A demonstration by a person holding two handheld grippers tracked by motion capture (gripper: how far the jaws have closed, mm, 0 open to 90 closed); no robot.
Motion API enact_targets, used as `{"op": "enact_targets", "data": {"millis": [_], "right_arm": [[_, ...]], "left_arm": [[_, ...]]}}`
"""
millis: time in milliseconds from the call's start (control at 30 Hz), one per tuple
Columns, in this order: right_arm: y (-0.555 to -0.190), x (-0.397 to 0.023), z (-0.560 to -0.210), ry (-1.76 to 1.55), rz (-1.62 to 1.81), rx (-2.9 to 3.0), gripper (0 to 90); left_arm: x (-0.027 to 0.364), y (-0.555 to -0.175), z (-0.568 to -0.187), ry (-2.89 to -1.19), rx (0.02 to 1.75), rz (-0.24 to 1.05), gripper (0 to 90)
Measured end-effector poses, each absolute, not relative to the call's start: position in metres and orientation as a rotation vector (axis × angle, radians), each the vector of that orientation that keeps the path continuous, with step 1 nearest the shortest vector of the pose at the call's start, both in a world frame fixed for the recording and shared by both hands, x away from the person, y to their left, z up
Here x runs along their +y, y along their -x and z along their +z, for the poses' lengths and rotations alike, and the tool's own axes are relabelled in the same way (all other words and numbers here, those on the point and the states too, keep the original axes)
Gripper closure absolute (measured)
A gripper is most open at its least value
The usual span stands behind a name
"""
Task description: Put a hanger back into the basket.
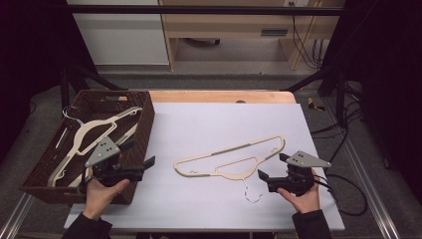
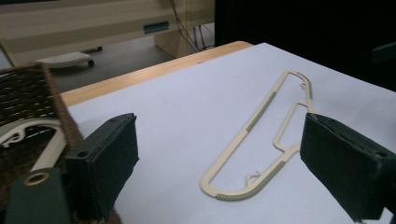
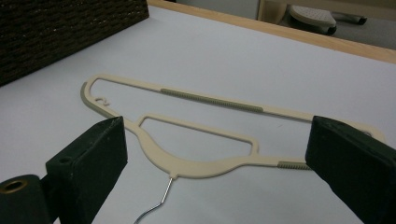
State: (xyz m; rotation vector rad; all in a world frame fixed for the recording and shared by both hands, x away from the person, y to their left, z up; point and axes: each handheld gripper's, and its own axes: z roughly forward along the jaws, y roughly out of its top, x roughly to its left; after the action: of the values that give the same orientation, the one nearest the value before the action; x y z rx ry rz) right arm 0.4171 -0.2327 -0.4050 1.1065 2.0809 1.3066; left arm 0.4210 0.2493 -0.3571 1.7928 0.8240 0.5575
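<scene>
Cream plastic hanger [image 1: 234, 158] lies flat between my two open grippers, left [image 1: 135, 158] by the wicker basket [image 1: 144, 130], right [image 1: 272, 167] near its hook, ready for pickup.

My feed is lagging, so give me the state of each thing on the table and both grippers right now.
Hanger on the table: lying flat on the white sheet, free of both grippers.
Hangers in the basket: lying loose inside.
Basket: upright at the table's left edge.
Left gripper: jaws open, holding nothing.
Right gripper: jaws open, holding nothing, beside the hanger's hook.
</scene>
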Motion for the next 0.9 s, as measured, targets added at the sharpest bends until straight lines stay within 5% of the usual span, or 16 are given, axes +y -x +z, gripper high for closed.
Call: {"op": "enact_targets", "data": {"millis": [467,900], "right_arm": [[-0.417,-0.215,-0.421,-1.136,1.193,2.166,9.4],[-0.419,-0.189,-0.450,-1.211,1.047,2.286,25.5]], "left_arm": [[0.209,-0.420,-0.387,-1.910,0.747,0.480,10.2],[0.195,-0.421,-0.403,-1.971,0.738,0.456,9.8]]}}
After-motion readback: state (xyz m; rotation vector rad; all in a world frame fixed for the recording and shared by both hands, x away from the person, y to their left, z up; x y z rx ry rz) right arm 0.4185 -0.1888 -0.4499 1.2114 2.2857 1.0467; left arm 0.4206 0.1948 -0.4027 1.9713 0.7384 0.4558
